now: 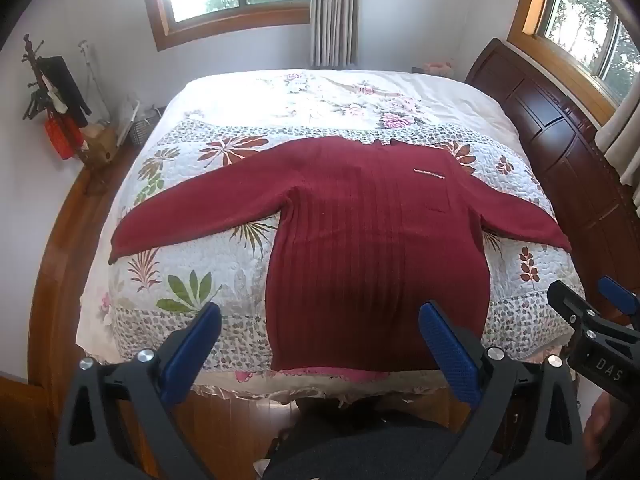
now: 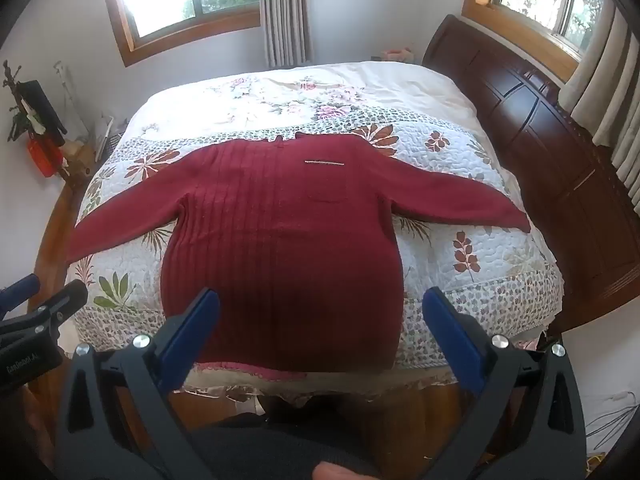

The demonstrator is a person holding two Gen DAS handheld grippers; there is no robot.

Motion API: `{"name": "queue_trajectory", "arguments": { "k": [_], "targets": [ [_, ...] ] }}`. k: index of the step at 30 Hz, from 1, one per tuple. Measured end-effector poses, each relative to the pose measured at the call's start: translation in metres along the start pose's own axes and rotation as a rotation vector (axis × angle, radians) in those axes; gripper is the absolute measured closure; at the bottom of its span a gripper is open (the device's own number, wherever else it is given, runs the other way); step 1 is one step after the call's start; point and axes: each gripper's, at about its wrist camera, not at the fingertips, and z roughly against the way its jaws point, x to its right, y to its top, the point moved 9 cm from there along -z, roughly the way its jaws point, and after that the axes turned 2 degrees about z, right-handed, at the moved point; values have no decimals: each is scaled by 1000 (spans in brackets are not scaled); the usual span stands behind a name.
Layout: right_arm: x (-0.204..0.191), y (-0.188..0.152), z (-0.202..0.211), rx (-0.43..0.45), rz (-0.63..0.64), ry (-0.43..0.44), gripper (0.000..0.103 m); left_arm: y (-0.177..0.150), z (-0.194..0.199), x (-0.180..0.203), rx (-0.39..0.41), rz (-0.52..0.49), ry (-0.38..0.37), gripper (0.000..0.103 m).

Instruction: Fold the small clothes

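Only right view shows sweater [image 2: 280, 248] pocket [image 2: 326, 188] clearly

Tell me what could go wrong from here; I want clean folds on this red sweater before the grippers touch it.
1. The red sweater has its hem at the near edge of the bed; a tug could drag it off.
2. The left sleeve reaches the bed's side and may droop when lifted.
3. Both the left gripper and right gripper are open above the hem; a shallow pinch could slip off the thick knit.
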Motion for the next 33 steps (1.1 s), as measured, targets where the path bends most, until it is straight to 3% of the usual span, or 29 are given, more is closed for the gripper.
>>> {"name": "queue_trajectory", "arguments": {
  "k": [33],
  "targets": [
    [0, -1, -2, -2, -3, -4, 2, 0, -4, 2, -11, 1, -13, 4]
  ]
}}
